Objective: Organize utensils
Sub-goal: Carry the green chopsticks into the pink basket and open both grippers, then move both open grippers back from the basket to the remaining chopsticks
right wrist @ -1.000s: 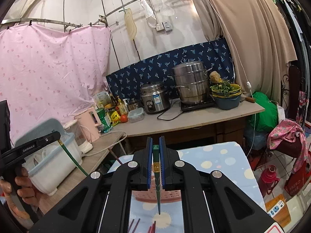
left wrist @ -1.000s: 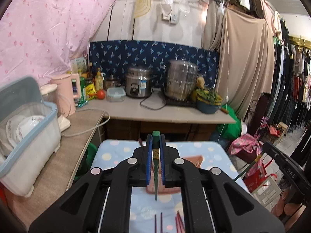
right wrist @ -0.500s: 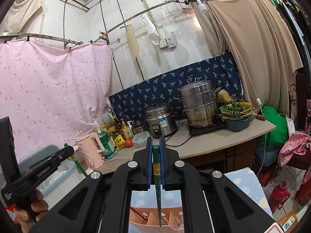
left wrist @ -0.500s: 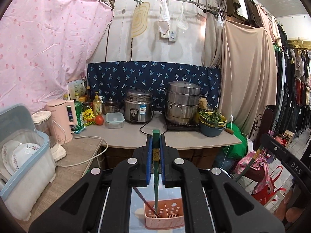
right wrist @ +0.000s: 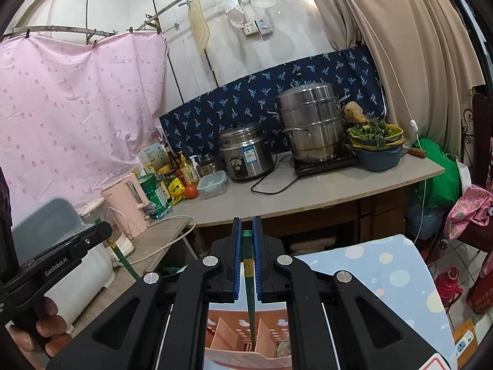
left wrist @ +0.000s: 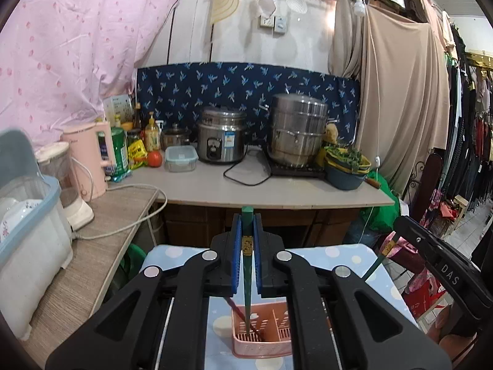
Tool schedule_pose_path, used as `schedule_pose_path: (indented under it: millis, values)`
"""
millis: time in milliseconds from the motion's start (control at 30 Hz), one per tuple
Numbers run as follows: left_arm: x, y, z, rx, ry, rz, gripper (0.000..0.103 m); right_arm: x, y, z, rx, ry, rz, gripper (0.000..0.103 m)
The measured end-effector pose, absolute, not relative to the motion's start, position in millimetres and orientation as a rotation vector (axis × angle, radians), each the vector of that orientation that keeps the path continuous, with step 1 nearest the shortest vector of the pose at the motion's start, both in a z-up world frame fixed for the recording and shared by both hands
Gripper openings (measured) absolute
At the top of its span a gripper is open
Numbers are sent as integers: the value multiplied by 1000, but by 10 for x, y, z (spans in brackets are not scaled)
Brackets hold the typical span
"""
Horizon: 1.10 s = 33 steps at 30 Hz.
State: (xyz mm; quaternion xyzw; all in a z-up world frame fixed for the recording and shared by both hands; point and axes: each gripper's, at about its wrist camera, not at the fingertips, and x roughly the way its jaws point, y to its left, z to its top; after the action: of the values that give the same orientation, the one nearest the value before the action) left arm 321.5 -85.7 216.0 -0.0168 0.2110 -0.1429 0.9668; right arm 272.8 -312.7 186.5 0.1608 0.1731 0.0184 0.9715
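My left gripper [left wrist: 246,256] is shut on a green chopstick [left wrist: 246,283] that hangs down with its tip inside the left compartment of a pink slotted utensil basket [left wrist: 262,343]. A dark red chopstick [left wrist: 237,308] leans in the same compartment. My right gripper [right wrist: 245,259] is shut on another green chopstick [right wrist: 251,302], its tip down in the middle compartment of the basket [right wrist: 246,339]. The right gripper's body shows at the right of the left wrist view [left wrist: 443,274].
The basket stands on a blue polka-dot table [left wrist: 348,252]. Behind is a counter [left wrist: 277,188] with a rice cooker [left wrist: 222,138], a steel steamer pot [left wrist: 297,134], a pink kettle [left wrist: 92,157] and a dish bin [left wrist: 27,215] at left.
Both grippers have lifted and swung over the pink basket, each with its green chopstick. The chopstick tips have dropped into the basket's compartments. The loose chopsticks on the table are out of view.
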Motion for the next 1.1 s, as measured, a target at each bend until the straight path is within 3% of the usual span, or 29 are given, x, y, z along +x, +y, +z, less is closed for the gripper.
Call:
schedule_pose_path:
  millis: [233,367,500,600,1100]
  values:
    - [3309,-857,1929,-26,486,-268,7,2807,-3130,1628,313,397,12,7]
    - [3277,-855,1895,-14,481,-252,9,2763,-3154,1633,314,384,8,12]
    - [3236,-824,1901,-20,483,-239,31,2672,-3185,1673,320,373,10,18]
    - [3179,-772,1923,-23,479,-234,34,2564,-3195,1707,311,364,9,23]
    - [2377,-429,1614,32,573,-235,36,1500,-3174,1383,344,475,54,28]
